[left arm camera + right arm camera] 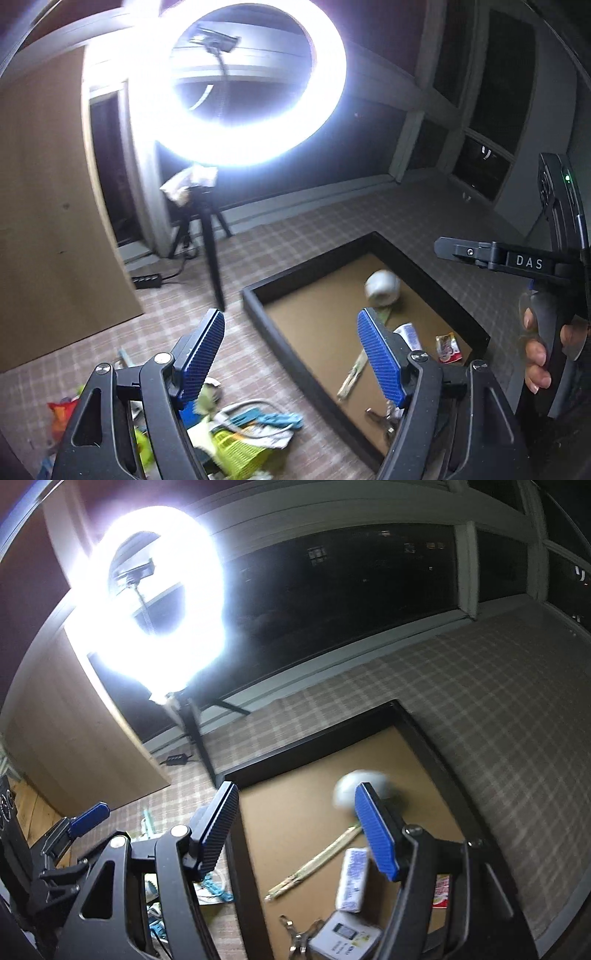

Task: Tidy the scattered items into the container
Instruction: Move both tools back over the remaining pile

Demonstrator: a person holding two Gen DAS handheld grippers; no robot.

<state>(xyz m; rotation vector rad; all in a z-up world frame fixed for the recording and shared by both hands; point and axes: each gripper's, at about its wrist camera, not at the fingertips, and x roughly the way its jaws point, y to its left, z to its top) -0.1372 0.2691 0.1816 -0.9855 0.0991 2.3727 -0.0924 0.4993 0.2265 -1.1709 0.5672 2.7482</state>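
While your left gripper [291, 354] and right gripper [299, 827] hang with jaws wide and empty, a white roll [382, 288] lies inside the black tray [314, 266].

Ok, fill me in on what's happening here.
A person is tidying scattered items into a black-rimmed tray on a checked cloth. Both claws, left claw and right claw, stand open and empty. The right one is above the tray, where a blurred white roll, chopsticks and small packets lie. A heap with a yellow-green basket waits outside, below the left claw.
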